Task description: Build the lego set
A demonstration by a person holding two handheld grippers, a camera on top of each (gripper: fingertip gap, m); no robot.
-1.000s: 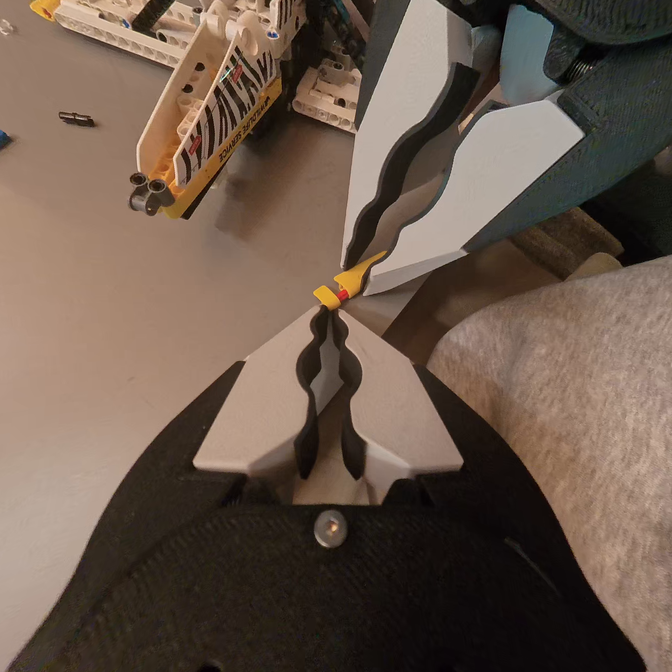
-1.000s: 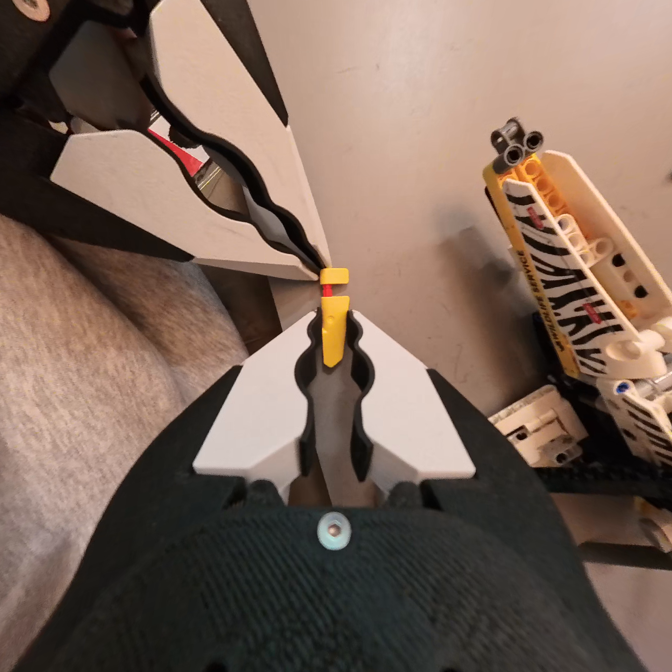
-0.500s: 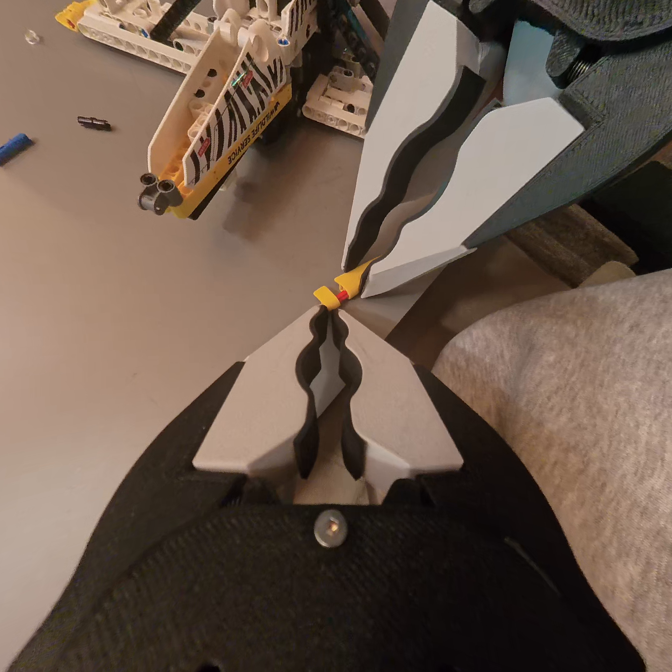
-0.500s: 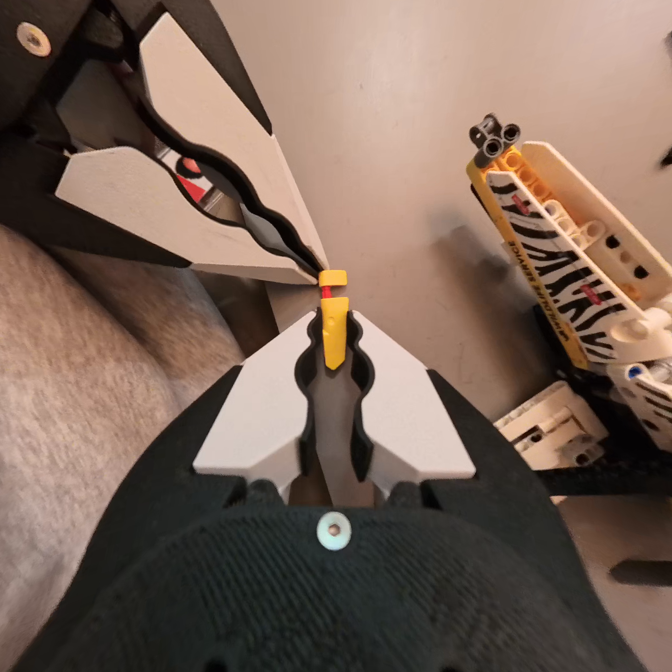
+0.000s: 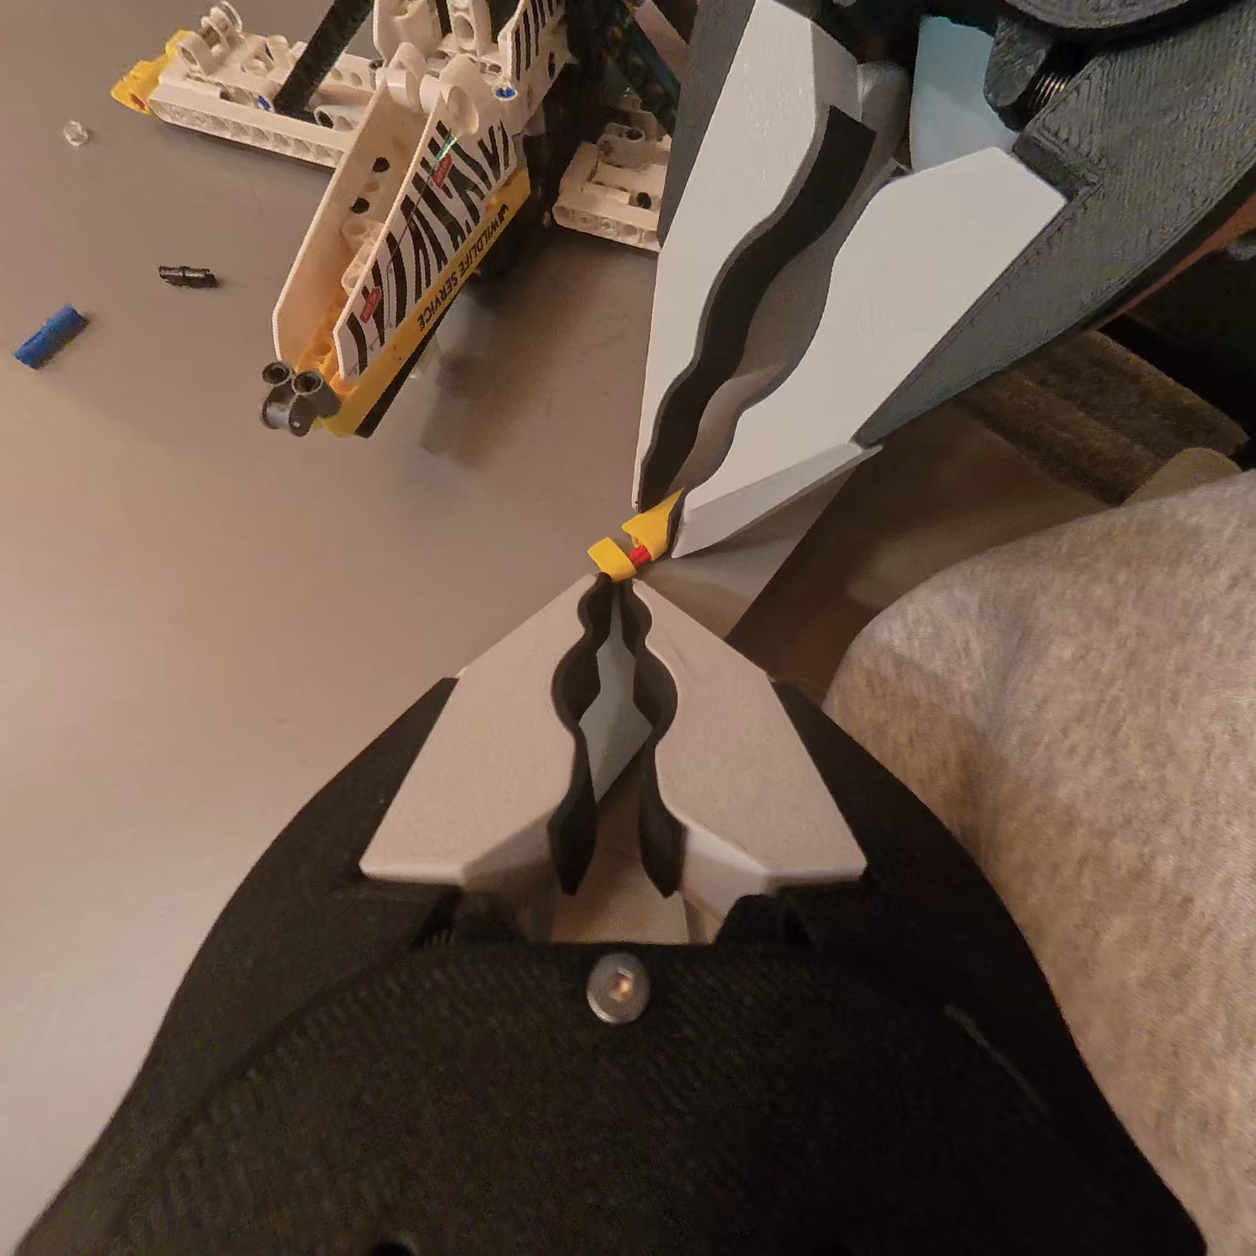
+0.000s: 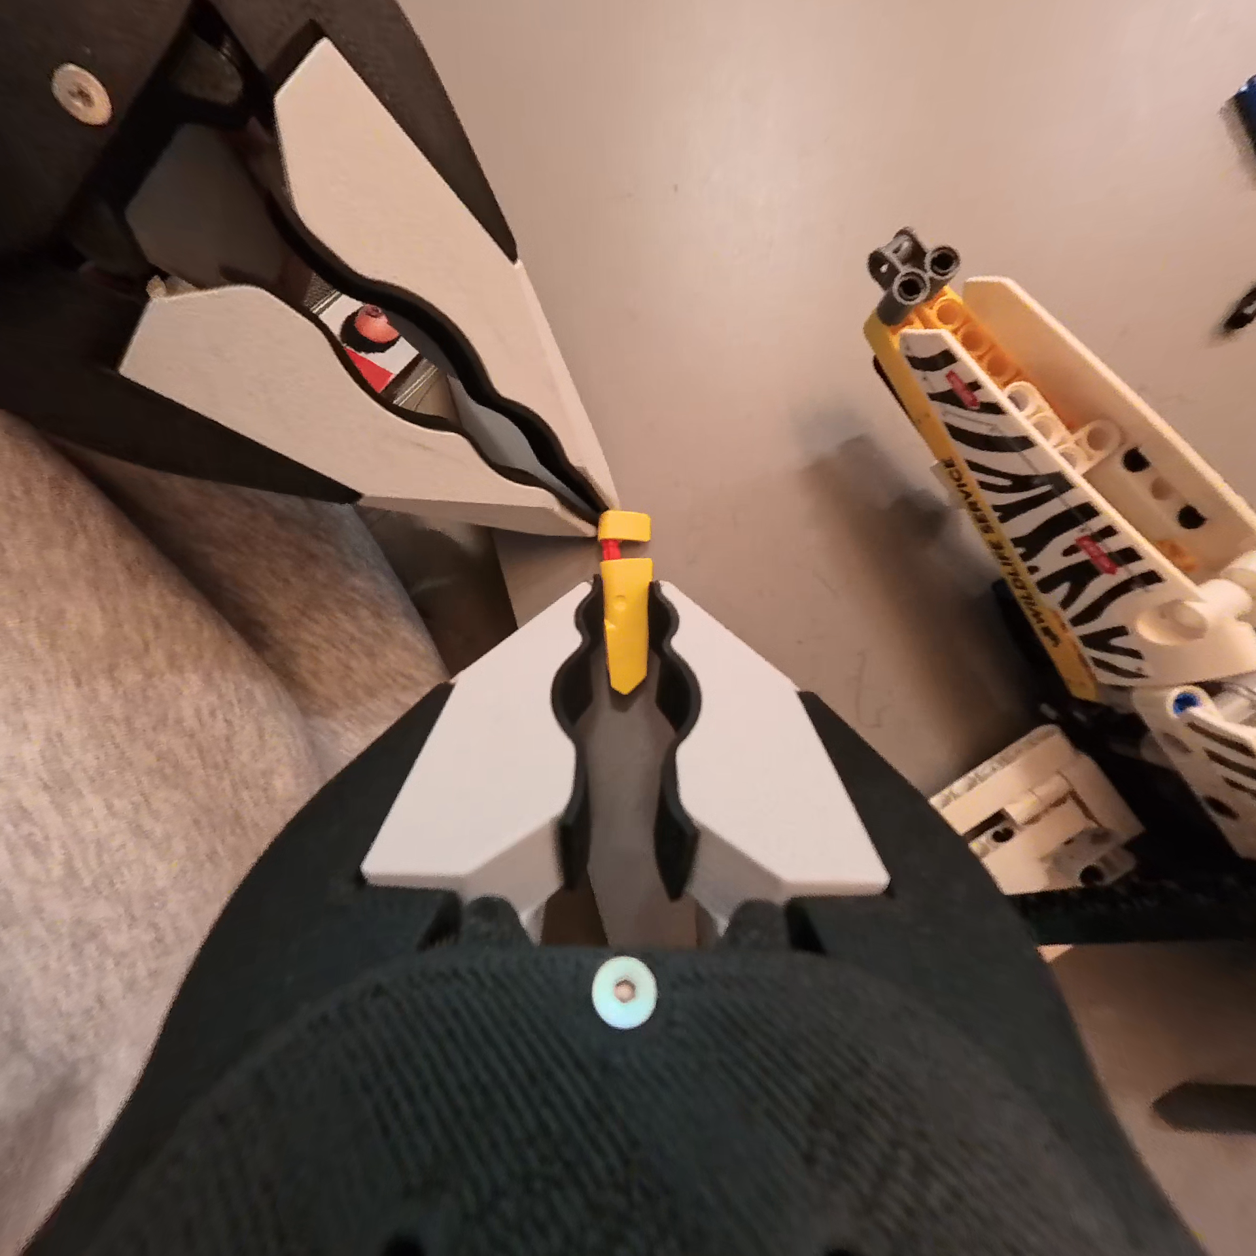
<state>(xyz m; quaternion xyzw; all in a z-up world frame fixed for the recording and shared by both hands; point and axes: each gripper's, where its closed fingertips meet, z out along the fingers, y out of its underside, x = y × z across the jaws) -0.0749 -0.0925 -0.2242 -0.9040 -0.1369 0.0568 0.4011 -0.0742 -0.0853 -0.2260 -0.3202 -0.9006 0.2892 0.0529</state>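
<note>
Gripping tip to tip: right gripper jaws clamp long yellow piece; left gripper jaws pinch small yellow piece. Red axle joins both between the jaws. Zebra-striped model lies beyond on table.

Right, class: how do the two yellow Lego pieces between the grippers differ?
The long yellow piece is tapered, clamped deep in the right gripper; the short yellow piece is a stubby cap at the tip of the left gripper. Both sit on one red axle.
</note>
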